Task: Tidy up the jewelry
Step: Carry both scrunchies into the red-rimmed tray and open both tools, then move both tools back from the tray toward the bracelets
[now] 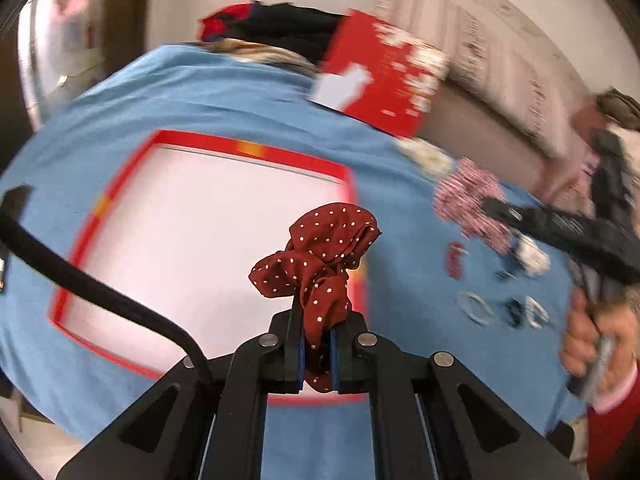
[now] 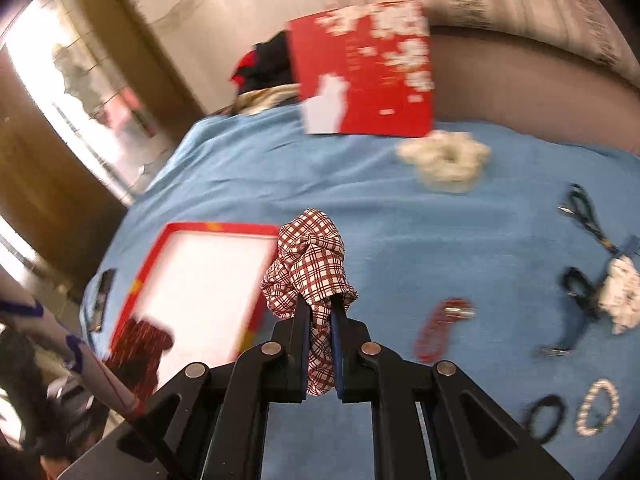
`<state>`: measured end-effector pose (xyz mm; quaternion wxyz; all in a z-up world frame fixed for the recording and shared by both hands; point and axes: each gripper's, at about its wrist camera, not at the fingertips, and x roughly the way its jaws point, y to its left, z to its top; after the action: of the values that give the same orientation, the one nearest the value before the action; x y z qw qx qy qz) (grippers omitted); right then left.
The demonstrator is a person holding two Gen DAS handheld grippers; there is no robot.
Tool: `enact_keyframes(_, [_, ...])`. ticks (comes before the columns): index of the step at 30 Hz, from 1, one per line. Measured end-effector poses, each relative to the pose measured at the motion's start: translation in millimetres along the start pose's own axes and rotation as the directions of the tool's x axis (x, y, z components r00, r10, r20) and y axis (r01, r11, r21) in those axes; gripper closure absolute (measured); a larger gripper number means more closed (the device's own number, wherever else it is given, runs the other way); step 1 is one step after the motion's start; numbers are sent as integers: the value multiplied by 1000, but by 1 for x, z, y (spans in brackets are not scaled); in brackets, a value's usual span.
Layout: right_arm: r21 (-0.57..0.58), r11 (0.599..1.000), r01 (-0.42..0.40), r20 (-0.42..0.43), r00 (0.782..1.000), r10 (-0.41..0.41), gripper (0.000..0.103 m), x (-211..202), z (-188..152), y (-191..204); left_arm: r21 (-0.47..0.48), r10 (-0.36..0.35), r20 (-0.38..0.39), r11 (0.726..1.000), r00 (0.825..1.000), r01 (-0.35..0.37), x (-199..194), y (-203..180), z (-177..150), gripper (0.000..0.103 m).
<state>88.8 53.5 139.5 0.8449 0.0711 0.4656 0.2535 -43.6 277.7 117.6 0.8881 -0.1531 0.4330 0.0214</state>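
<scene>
My left gripper [image 1: 319,322] is shut on a dark red polka-dot scrunchie [image 1: 320,256] and holds it above the right edge of the red-rimmed open box [image 1: 256,150] with a white inside. My right gripper [image 2: 320,312] is shut on a red-and-white plaid scrunchie [image 2: 310,264], held above the blue cloth beside the same box [image 2: 144,272]. The polka-dot scrunchie also shows blurred over the box's near corner in the right wrist view [image 2: 138,344]. The right gripper with the plaid scrunchie [image 1: 468,196] appears at the right of the left wrist view.
On the blue cloth [image 2: 360,184] lie a cream scrunchie [image 2: 446,160], a red bracelet [image 2: 438,328], a black hair tie [image 2: 544,416], a pearl bracelet [image 2: 598,406], a dark lanyard [image 2: 584,208] and a white scrunchie [image 2: 622,298]. The red box lid [image 2: 368,72] stands at the back.
</scene>
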Motion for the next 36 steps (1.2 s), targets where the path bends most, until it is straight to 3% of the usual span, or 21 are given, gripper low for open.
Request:
enact_keyframes(8, [-31,998,-53,-55,997,52,93,71,11,63,-77,171,-15,982,985,-172,42,90,62,95])
enact_keyframes(17, [7,1000,-24,-119,993,24,93,141,22,71,-130,215,-81,966,973,-225,93,138,97,92])
enact_keyframes(20, [-3,1000,-15,-133,991,14,88,152,22,69,-129,218,-73,966,973,-226,95,138,100,84])
enact_keyframes(21, [-9,1000,-12,-132,991,11,87,153,22,70,-129,213,-72,967,974,-221,95,138,100,77])
enact_keyframes(24, [-56,998,28,-112,993,-34,65,147,21,72,-134,211,-67,967,975,-218,92,137,98,64])
enact_keyframes(31, [-92,994,54,-50,997,-59,62,100,21,69,-155,219,-41,963,975,-222,61,126,85,59])
enact_keyframes(34, [-98,993,65,-10,998,-66,57,62,9,58,-133,221,-8,966,975,-220,33,109,72,58])
enact_keyframes(36, [-97,991,88,22,996,-86,55,32,-5,45,-107,221,24,970,975,-217,12,90,58,52])
